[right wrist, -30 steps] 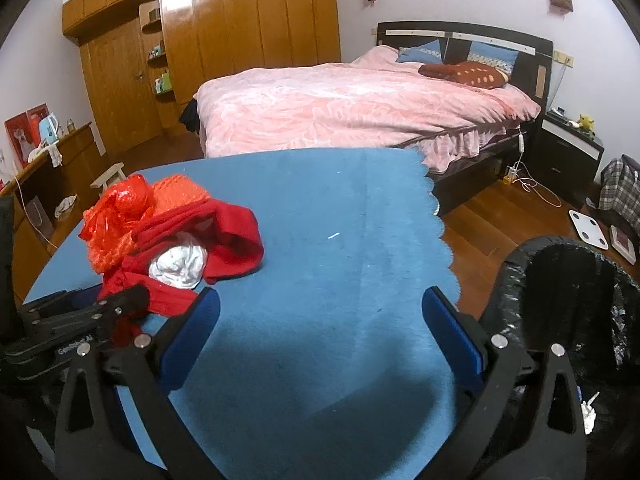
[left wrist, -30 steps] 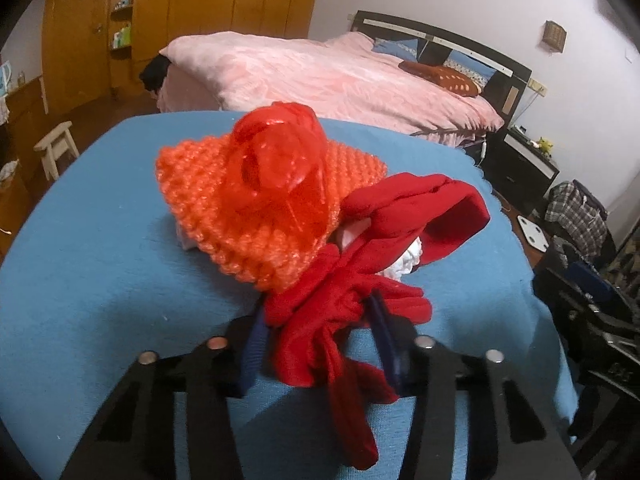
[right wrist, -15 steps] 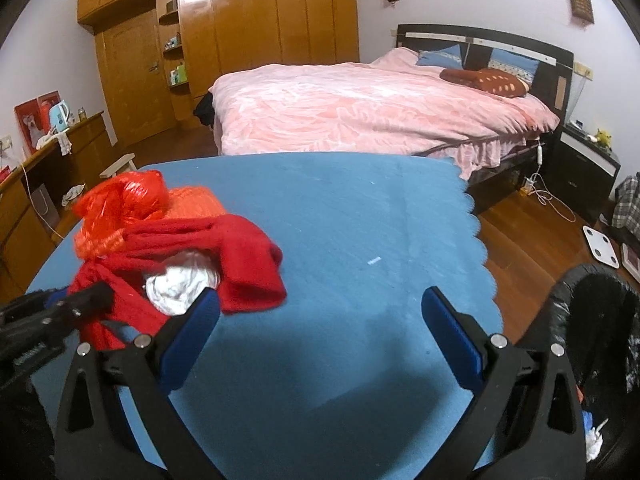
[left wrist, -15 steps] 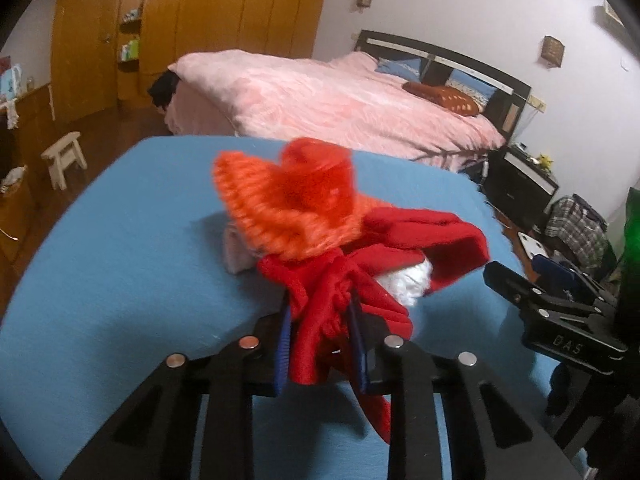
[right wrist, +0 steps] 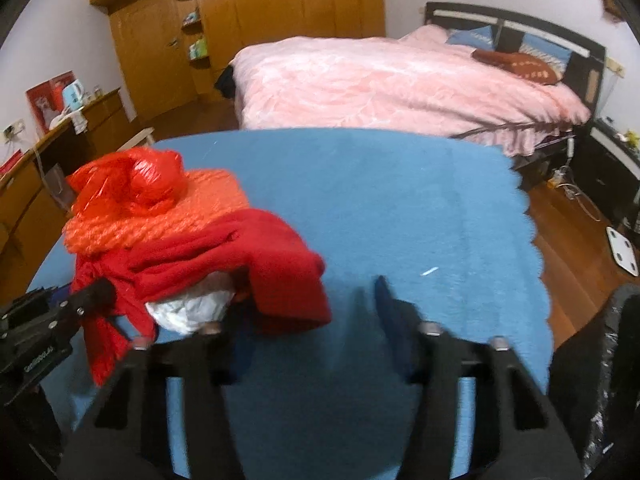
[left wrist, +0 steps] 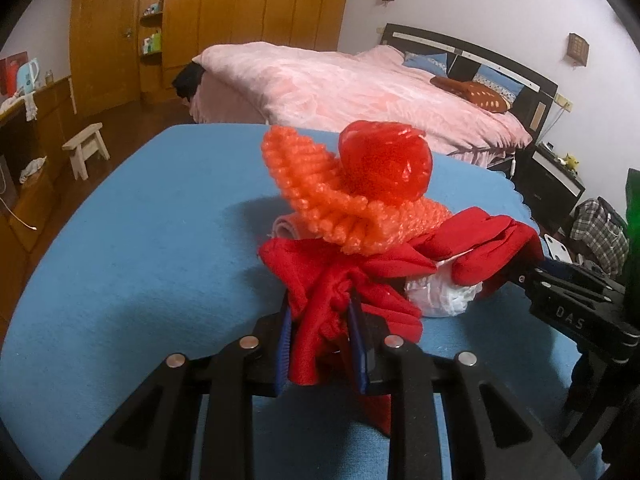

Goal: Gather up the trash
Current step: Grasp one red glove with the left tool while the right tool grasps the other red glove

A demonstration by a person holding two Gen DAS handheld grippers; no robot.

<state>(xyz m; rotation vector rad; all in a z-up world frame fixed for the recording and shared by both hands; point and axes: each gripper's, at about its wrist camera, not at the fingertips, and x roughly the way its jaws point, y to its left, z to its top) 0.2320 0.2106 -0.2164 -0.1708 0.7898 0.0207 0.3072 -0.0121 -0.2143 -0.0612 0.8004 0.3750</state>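
Note:
My left gripper (left wrist: 320, 320) is shut on a red cloth (left wrist: 340, 280) that wraps a bundle on the blue table (left wrist: 140, 240). On the bundle sit an orange foam net (left wrist: 320, 196), a crumpled red plastic bag (left wrist: 384, 160) and white crumpled paper (left wrist: 440, 300). In the right wrist view the same bundle (right wrist: 200, 240) lies at the left, with the red bag (right wrist: 128, 176) on top. My right gripper (right wrist: 308, 308) is open, its left finger against the red cloth's right edge. The left gripper also shows in the right wrist view (right wrist: 80, 300).
A black trash bag (right wrist: 600, 360) stands off the table's right edge. A small white scrap (right wrist: 430, 271) lies on the table. A pink bed (right wrist: 400, 88), wooden wardrobes, a stool (left wrist: 86, 148) and a nightstand surround the table.
My left gripper closed on the red cloth and lifted the bundle's near end. My right gripper moved left toward the bundle and narrowed its opening.

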